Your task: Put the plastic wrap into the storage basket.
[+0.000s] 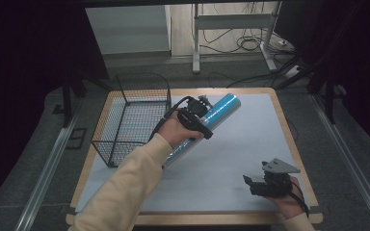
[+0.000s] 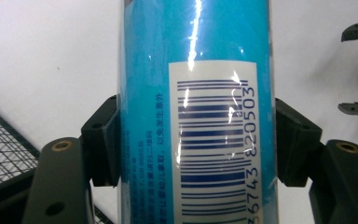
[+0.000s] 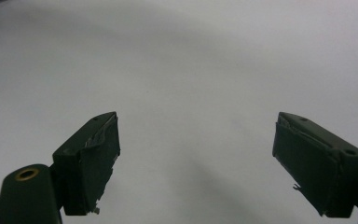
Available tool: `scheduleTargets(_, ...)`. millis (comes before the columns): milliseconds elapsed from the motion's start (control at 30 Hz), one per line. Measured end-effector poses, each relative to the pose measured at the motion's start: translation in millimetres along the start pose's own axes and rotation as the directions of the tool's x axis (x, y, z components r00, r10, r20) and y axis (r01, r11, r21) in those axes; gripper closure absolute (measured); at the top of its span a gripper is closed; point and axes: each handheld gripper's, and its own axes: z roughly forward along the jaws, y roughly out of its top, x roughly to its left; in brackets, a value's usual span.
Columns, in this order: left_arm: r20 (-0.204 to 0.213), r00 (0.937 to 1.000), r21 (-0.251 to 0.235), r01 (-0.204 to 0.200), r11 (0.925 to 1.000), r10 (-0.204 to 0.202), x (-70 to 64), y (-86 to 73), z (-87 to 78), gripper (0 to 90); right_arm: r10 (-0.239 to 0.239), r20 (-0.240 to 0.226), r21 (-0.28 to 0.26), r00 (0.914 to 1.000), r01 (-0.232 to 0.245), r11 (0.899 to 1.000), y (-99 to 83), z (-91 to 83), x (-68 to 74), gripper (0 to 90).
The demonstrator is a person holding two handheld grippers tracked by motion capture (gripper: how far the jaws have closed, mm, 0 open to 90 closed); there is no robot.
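A glossy blue cylinder with a white barcode label slants across the middle of the white table. Its far end points to the back right, and its near end is hidden behind the cream sleeve. My left gripper is shut on the cylinder around its middle. In the left gripper view the black jaws press both sides of the cylinder. My right gripper rests low near the table's front right corner. Its jaws stand wide open over bare white tabletop, nothing between them.
A black wire basket stands at the table's back left, just left of the cylinder; its mesh shows at the lower left of the left gripper view. Table legs and cables lie on the floor beyond.
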Motion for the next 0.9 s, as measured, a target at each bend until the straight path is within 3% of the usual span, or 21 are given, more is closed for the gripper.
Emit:
scheduleTargets(433, -0.024, 0.9996, -0.042, 0.015, 0.999, -0.016, 10.2, 16.0, -20.5, 31.6, 0.0, 0.002, -0.001, 1.0, 0.0, 1.0, -0.4, 0.4, -0.4, 15.1)
scheduleTargets(533, -0.048, 0.9988, -0.048, 0.006, 0.9988, -0.009, 15.0, 19.6, -24.9, 31.6, 0.003, 0.001, 0.001, 1.0, -0.003, 1.0, -0.4, 0.5, -0.3, 15.1)
scheduleTargets(900, -0.065, 0.9976, -0.047, 0.023, 0.9986, -0.026, 28.8, 25.6, -32.9, 31.6, 0.005, 0.002, 0.002, 1.0, -0.005, 1.0, -0.6, 0.7, -0.6, 15.1)
